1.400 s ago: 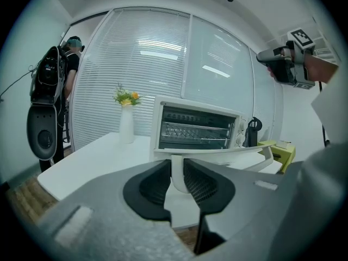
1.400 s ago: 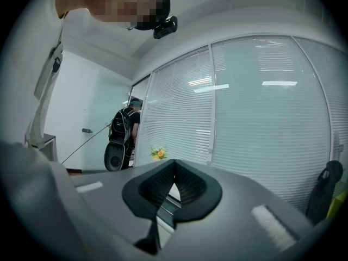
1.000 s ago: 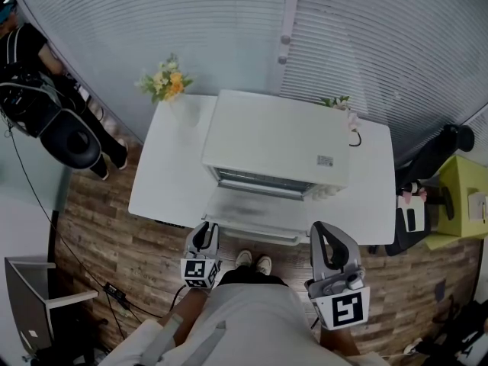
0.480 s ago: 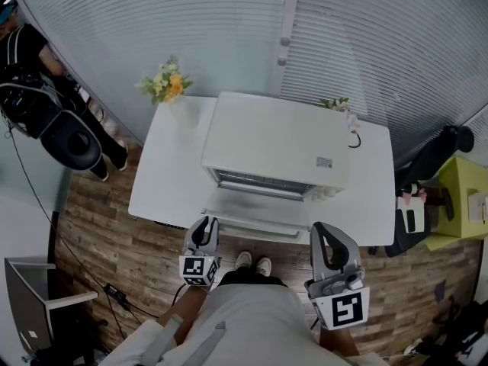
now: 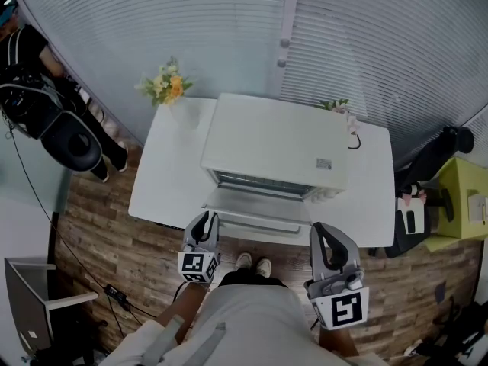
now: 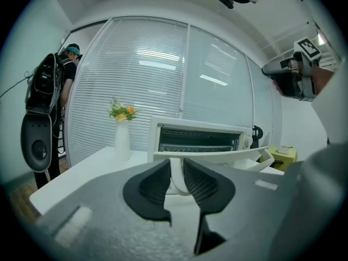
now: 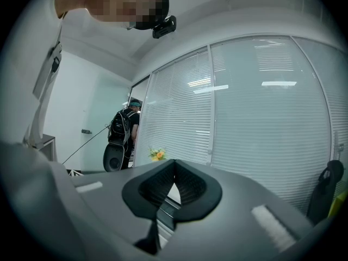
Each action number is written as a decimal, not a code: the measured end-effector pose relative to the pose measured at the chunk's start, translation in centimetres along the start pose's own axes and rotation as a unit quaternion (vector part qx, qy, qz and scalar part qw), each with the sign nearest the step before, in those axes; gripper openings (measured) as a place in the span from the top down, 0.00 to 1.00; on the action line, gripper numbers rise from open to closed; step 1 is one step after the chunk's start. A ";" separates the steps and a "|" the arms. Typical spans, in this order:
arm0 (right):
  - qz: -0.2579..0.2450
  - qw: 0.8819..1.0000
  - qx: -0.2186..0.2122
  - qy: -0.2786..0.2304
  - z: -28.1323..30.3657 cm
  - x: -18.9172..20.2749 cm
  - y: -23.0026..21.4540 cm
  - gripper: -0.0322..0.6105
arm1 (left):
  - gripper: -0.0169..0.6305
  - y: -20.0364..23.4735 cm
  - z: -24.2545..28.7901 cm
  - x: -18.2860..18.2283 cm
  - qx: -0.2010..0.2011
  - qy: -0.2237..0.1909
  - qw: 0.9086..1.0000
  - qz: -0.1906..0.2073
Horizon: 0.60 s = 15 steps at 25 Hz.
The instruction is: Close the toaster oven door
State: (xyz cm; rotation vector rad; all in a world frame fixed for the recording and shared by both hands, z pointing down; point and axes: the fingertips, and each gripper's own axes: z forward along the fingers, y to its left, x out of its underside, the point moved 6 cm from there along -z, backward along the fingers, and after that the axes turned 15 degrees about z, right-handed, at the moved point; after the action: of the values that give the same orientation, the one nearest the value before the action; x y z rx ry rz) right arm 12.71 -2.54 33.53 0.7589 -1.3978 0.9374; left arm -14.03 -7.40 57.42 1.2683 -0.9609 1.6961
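A person stands at a white counter point(image 5: 164, 178) with a claw in each hand, facing a white toaster oven point(image 5: 278, 147) that sits mid-counter with its front toward them. The oven's door point(image 5: 252, 208) is not shut: it is swung down and out toward the person, and the wire rack point(image 6: 198, 145) shows in the opening above it.

The left claw point(image 6: 176, 165) is at the left end of the door's front edge. Its dark ribbed pads point(image 6: 202, 182) stand part-way apart and clamp on the white door handle point(image 6: 175, 181), which fills the gap between them. The rest of the handle curves away to the right along the door's edge.

The right claw point(image 7: 174, 165) is held off the front right corner of the counter, clear of the oven. Its jaws are together at the tips with nothing held, and a sliver of the oven's front shows through the gap below the tips. Each claw carries its cube of square markers, seen from above near the person's body.

On the counter's far left corner stands a white vase point(image 6: 122, 140) of yellow and orange flowers, well apart from the oven. A small sprig of flowers point(image 5: 337, 104) lies at the back right, just beside the oven. Closed white blinds point(image 5: 152, 21) run behind the counter. At the far left, on the wood-plank floor point(image 5: 99, 235), a second person point(image 5: 30, 67) in dark clothes wears a backpack rig. A yellow-green stand point(image 5: 457, 197) sits at the right edge of the head view.
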 end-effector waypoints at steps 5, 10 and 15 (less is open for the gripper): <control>0.004 1.000 0.000 0.005 0.0 0.0 0.0 0.94 | 0.84 0.0 0.3 -0.4 -0.004 0.006 1.000 0.001; 0.001 1.000 -0.003 -0.005 0.2 -0.1 0.1 0.94 | 0.84 0.3 0.6 -0.7 -0.005 0.007 1.000 0.002; 0.015 1.000 0.000 0.002 0.3 0.1 -0.1 0.94 | 0.84 0.4 1.2 -1.1 -0.004 0.002 1.000 -0.001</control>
State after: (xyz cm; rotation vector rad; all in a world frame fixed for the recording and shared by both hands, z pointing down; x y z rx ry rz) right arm 12.63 -2.82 33.66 0.7370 -1.4083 0.9623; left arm -13.76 -8.81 56.58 1.2598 -0.9634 1.6901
